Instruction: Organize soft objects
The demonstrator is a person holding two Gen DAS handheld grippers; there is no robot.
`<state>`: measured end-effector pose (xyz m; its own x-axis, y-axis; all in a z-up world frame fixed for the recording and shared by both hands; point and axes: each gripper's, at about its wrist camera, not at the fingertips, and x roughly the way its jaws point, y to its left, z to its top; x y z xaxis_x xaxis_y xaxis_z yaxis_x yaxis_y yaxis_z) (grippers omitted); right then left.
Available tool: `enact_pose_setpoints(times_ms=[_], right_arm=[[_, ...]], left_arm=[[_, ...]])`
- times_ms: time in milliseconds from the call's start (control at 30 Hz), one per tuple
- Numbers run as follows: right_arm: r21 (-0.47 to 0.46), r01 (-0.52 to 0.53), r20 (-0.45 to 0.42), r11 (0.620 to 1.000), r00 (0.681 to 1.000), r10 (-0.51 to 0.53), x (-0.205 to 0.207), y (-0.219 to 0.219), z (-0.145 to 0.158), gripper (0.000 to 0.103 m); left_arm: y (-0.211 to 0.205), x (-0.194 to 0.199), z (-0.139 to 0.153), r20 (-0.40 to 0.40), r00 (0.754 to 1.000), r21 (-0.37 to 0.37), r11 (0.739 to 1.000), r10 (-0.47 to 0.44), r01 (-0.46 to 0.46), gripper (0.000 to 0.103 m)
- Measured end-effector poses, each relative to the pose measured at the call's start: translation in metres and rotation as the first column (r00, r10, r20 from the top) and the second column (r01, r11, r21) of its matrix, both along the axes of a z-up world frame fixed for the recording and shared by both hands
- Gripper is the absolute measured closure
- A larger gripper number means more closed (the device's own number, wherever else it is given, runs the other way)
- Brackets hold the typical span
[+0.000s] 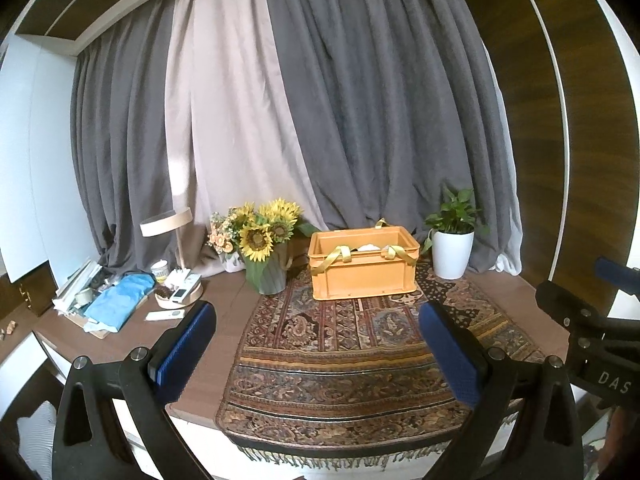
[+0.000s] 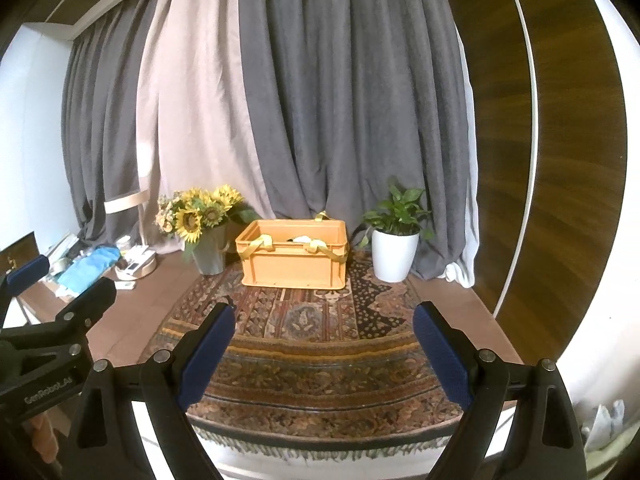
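Orange crate (image 1: 362, 264) standing at the far middle of the patterned rug (image 1: 352, 364), open top upward, yellow straps (image 1: 340, 258) draped over its near rim. Inside, pale soft items (image 1: 370, 246) just visible above the rim — kind not discernible. Same crate (image 2: 294, 258) seen from the right wrist, again square on the rug (image 2: 316, 364) and well clear of both tools.

Sunflower bouquet (image 1: 262, 228) in a grey-green vase (image 1: 268, 276) just left of the crate, at the rug's far left corner. White pot with a green plant (image 1: 452, 248) just right of the crate. Grey and beige curtains (image 1: 320, 100) hanging behind all three.

Further left on the brown table (image 1: 224, 292): lamp with a round shade (image 1: 166, 222), round tray of small devices (image 1: 180, 290), a white remote (image 1: 165, 315) near it, a blue cloth bundle (image 1: 120, 300) among clutter at the far left edge.

Left gripper (image 1: 318, 344) at the near edge, jaws spread wide, blue pads (image 1: 184, 348) bare, nothing between them but rug in view. Right gripper (image 2: 324, 344) likewise — jaws wide apart, nothing held, blue pads (image 2: 440, 356) clear. Each tool partly visible at the side of the other's view, side by side, both aimed toward the crate.
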<state>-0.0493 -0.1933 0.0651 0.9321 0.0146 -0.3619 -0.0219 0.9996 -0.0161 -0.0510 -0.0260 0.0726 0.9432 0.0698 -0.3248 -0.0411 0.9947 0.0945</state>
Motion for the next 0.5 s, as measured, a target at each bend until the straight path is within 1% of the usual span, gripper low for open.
enact_pose_setpoints(times_ms=[500], right_arm=[[0.016,0.012,0.004,1.000,1.000,-0.012,-0.022,-0.014,-0.001,0.011]], left_arm=[[-0.016,-0.023,0.003,0.016,1.000,0.011,1.000,-0.011,0.011,0.000]])
